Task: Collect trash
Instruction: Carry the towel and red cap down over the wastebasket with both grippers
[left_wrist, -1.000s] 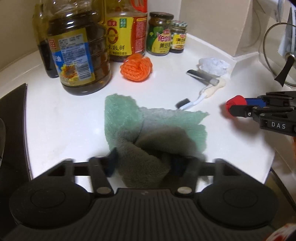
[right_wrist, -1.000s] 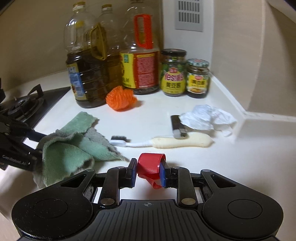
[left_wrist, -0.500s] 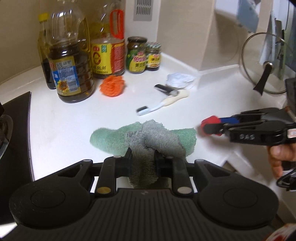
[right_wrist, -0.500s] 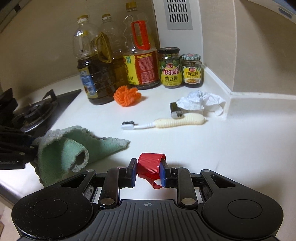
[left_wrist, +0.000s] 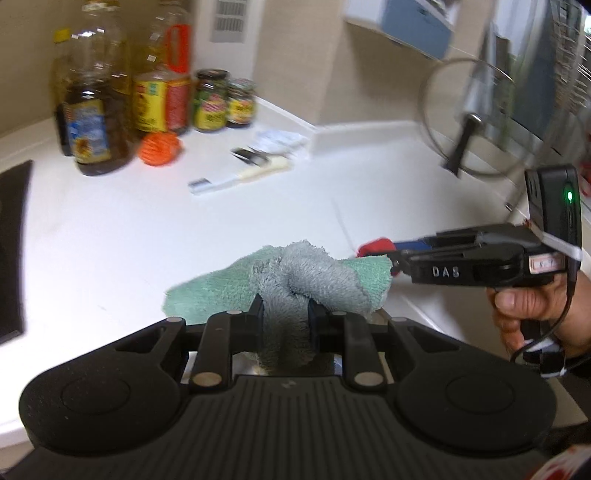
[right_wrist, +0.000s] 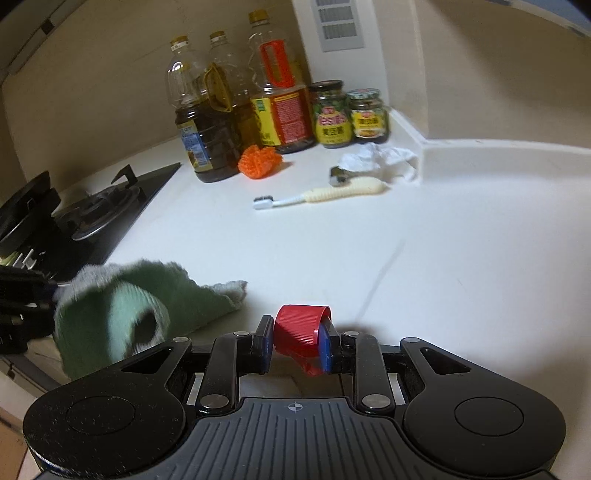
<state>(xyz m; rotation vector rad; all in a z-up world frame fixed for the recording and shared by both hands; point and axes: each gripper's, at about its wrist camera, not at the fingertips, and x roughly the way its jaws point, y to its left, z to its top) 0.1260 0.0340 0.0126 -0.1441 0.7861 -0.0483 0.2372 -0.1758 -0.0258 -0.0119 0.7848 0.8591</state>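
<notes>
I have my left claw (left_wrist: 284, 314) clamped on a bunch of the green cloth (left_wrist: 295, 277), which hangs at the counter's (right_wrist: 369, 240) near edge. My right claw (right_wrist: 297, 341) is pinched on a red cap (right_wrist: 301, 326), just beside the cloth over that same edge. So I judge two pieces are in hand and neither is binned yet; I see no bin in either view.

Still lying further back near the far right corner are the crumpled paper (right_wrist: 376, 158), touching a brush (right_wrist: 325, 194) and a small metal thing (right_wrist: 336, 173). An orange scrubber (right_wrist: 258, 160) sits just before the bottles.

At the far edge the oil bottles (right_wrist: 207, 122) hold dark and amber oil, part full; two jars (right_wrist: 349, 114) look filled with greenish paste.
</notes>
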